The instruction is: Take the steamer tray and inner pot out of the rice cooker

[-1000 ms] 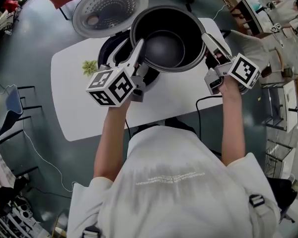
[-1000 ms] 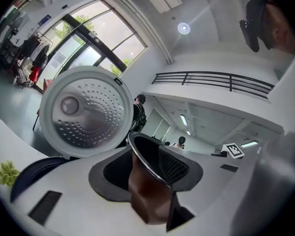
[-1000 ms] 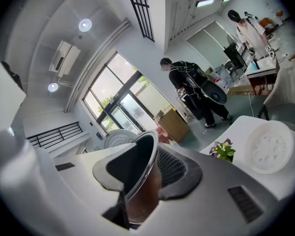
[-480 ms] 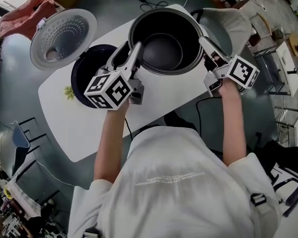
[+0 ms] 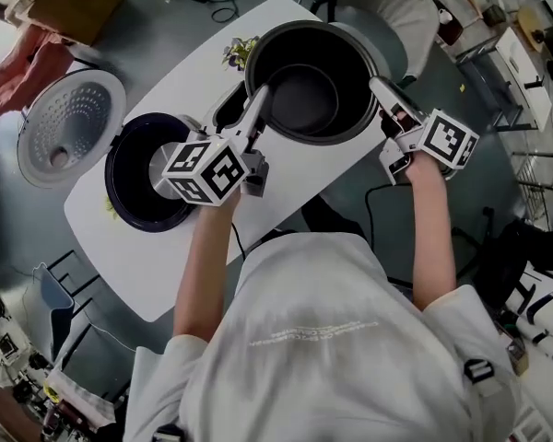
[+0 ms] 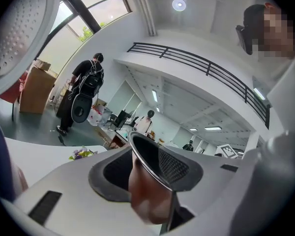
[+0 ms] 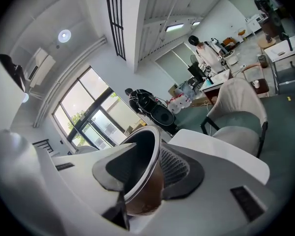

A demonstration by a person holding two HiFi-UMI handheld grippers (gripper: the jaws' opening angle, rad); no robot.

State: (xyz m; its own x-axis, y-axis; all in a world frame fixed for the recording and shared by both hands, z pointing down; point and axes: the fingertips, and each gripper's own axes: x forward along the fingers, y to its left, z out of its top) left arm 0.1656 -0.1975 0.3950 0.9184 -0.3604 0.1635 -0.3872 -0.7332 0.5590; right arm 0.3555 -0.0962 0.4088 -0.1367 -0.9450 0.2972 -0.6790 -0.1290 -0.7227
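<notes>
As the left tongs (image 5: pixel 260 99) and right tongs (image 5: pixel 383 90) clench opposite sides of its rim, each with one jaw inside and one outside, the pot (image 5: pixel 309 99) hangs between them, right of the cooker (image 5: pixel 129 168). A second ago it overlapped the cooker's mouth. Now it is well apart from it, over the surface (image 5: pixel 147 256), and the cooker's well is bare. I judge that the lift-out of the pot is done and only setting it down remains. Left of the cooker its perforated lid (image 5: pixel 69 132) lies open. Beyond the cooker, by the pot's far side, lies a sprig (image 5: pixel 241 50), and farther right stands a chair (image 5: pixel 396 12).

The count is two tongs, one pot, one cooker, one lid, one sprig and one chair. I can pick out no tray anywhere.
</notes>
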